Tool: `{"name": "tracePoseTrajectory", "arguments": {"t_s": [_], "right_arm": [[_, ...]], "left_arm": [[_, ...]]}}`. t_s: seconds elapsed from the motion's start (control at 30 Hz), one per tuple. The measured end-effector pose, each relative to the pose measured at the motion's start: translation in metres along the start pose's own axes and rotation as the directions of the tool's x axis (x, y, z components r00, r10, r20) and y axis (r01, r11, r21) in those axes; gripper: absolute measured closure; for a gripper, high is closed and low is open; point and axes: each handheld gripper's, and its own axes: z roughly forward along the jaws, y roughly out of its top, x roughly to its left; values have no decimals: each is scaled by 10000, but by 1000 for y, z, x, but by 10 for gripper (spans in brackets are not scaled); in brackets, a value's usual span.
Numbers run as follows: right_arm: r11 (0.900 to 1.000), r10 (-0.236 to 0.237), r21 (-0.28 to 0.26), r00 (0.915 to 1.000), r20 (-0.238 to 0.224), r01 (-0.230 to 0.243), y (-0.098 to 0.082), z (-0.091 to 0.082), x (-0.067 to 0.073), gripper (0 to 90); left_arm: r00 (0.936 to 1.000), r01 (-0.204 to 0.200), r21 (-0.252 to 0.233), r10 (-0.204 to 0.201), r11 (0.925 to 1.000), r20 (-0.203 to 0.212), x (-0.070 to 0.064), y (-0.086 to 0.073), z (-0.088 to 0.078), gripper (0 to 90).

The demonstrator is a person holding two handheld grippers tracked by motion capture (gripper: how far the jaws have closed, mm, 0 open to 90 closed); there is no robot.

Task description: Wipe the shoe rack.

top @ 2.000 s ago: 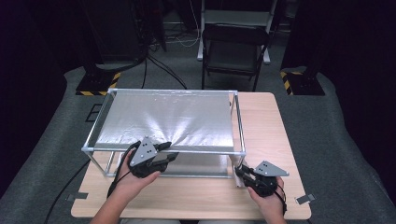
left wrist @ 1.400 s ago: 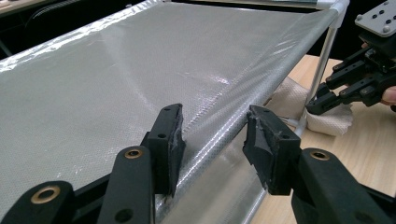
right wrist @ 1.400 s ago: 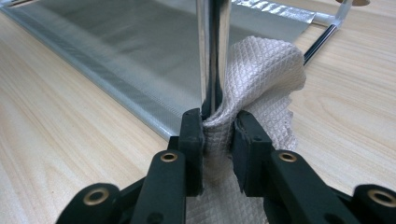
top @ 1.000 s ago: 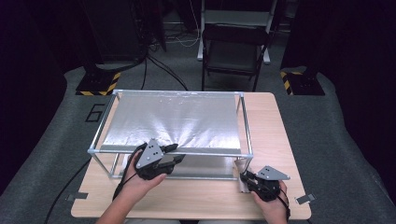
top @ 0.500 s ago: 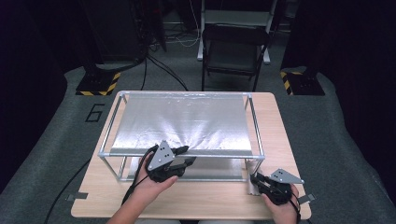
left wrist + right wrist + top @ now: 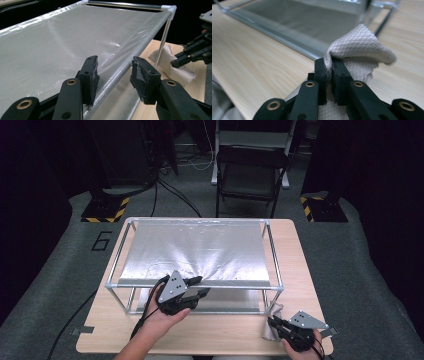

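Observation:
A metal-tube rack topped with a silvery sheet stands on the wooden table. My left gripper is at the rack's front top rail. Its jaws straddle the sheet-wrapped rail, the left pad against it and the right pad standing off, so it is open. My right gripper is at the rack's front right leg. Its jaws have just been closing and are now shut on a crumpled white cloth. The cloth lies on the table by that leg.
A folding chair stands beyond the table's far edge. Black stands with yellow-striped bases sit on the grey floor at both sides. A lower shelf lies inside the rack. Bare wood runs along the table's front edge.
The rack has slid to the right across the table, with my left gripper moving along at its front rail. My right gripper moved right and toward the front edge and closed on the cloth.

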Motion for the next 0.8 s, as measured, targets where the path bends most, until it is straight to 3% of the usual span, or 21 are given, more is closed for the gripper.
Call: {"name": "tracePoseTrajectory", "arguments": {"t_s": [0.23,0.4,0.5,0.57,0.63,0.67,0.8], "right_arm": [[9979,-425,-495,9985,-356,407,17,11,24,832],[9966,-662,-532,9967,-468,637,27,33,32,831],[9944,-903,-582,9954,-307,884,31,49,37,830],[9962,-764,-423,9969,-165,757,32,62,38,829],[9956,-935,-17,9956,-38,935,30,74,36,829],[9979,-646,-29,9979,78,646,29,81,38,829],[9973,-687,265,9973,274,680,29,90,36,823]], "left_arm": [[10000,25,-19,-25,10000,56,1,0,0,563],[10000,-38,16,38,10000,92,1,0,-1,562],[10000,-1,0,1,10000,87,2,0,-1,561],[10000,-59,8,59,10000,39,2,0,-1,559],[9999,57,3,-57,10000,114,1,0,-2,557],[9999,75,-22,-75,10000,106,1,0,-2,556],[9999,106,-21,-106,9999,125,1,0,-2,555]]}}
